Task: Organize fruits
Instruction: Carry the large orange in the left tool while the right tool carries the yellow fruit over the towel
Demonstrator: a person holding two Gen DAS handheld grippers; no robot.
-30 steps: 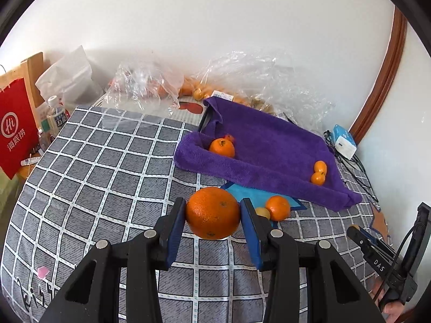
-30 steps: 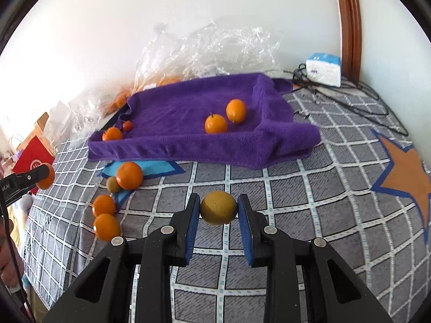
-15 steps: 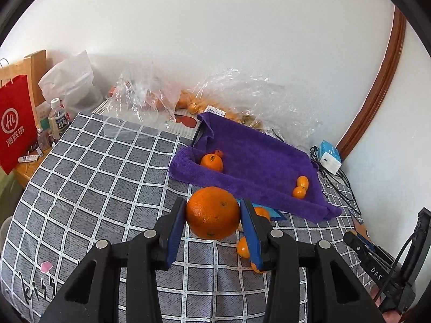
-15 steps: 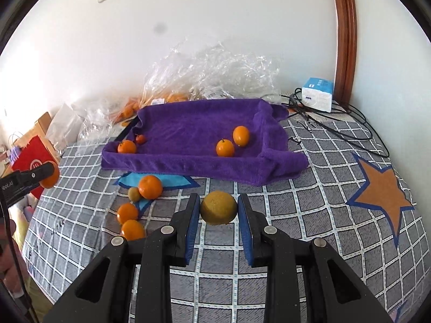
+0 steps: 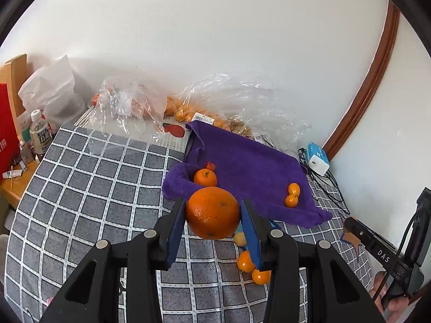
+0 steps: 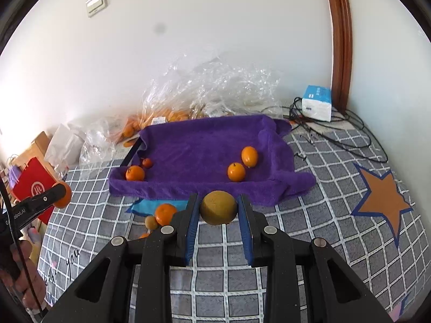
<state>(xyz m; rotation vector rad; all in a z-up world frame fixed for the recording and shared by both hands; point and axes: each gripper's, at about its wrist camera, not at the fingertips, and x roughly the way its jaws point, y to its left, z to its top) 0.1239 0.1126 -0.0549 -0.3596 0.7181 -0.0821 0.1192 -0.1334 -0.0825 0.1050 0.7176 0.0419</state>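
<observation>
My left gripper (image 5: 212, 215) is shut on a large orange (image 5: 212, 212), held above the checked cloth in front of the purple towel (image 5: 250, 172). My right gripper (image 6: 218, 210) is shut on a yellow-brown round fruit (image 6: 218, 207), held above the cloth before the towel (image 6: 199, 145). On the towel lie an orange and a small red fruit at the left (image 6: 134, 172) and two small oranges at the right (image 6: 236, 171). Loose oranges (image 6: 164, 212) and a small brown fruit (image 6: 151, 222) lie on the cloth in front of the towel.
Clear plastic bags with more fruit (image 5: 183, 113) lie against the wall behind the towel. A blue-white box (image 6: 316, 103) and black cables (image 6: 347, 134) sit at the right. A red bag (image 6: 32, 185), a bottle (image 5: 40, 134) and white bags are at the left edge.
Both grippers have risen and drawn back with their fruit; the towel and loose fruit look smaller and farther below. Both grips are unchanged.
</observation>
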